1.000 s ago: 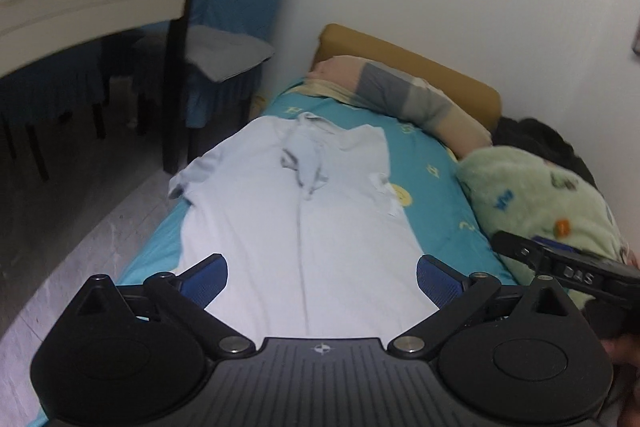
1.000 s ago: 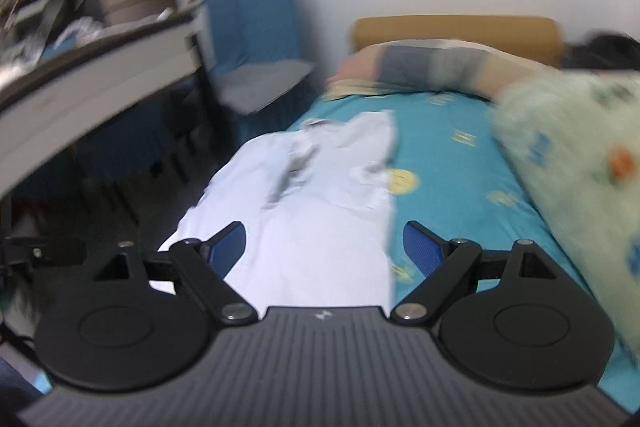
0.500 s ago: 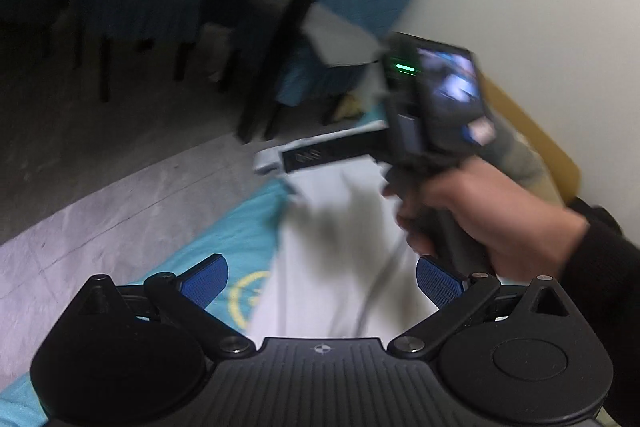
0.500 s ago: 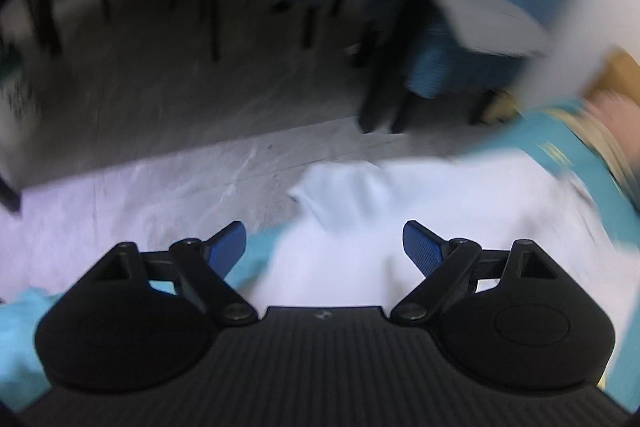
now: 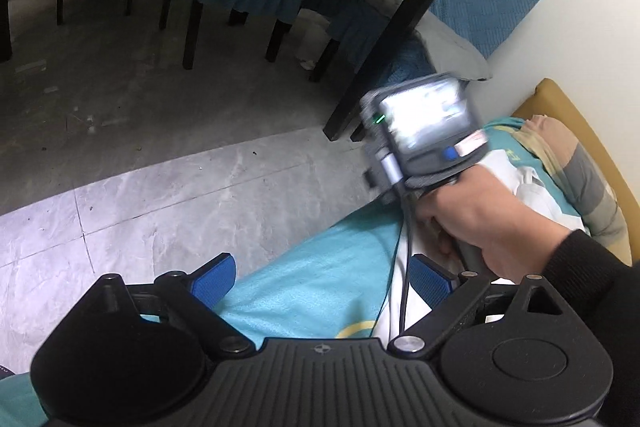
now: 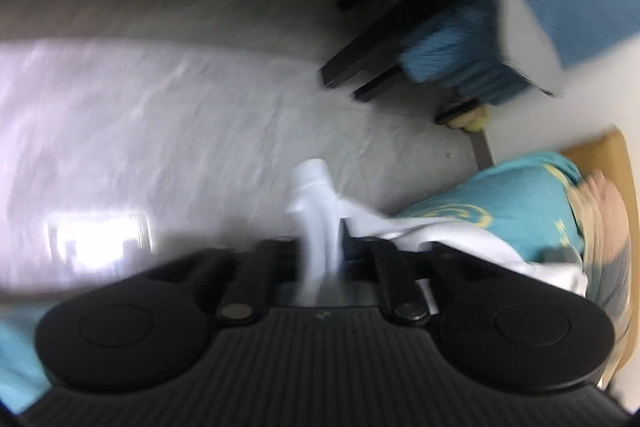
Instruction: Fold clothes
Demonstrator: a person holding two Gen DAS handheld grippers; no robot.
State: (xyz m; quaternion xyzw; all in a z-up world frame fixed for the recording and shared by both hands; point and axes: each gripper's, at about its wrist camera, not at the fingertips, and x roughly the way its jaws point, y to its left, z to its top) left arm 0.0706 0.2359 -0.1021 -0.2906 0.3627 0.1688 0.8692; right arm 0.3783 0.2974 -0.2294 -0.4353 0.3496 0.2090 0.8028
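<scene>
Right gripper (image 6: 320,251) pinching the shirt (image 6: 316,203)
Its jaws are closing tight on bunched white cloth; left gripper (image 5: 320,275) is angling down, spread wide, gripping nothing.

a white shirt (image 6: 420,231) lies spread on the teal bed sheet (image 6: 516,203), one bunched sleeve (image 6: 316,203) lifted past the bed's edge.

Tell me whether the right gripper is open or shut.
Shut. In the right wrist view, the right gripper has just closed, its jaws drawn together on a bunched fold of the white shirt at the bed's edge.
</scene>
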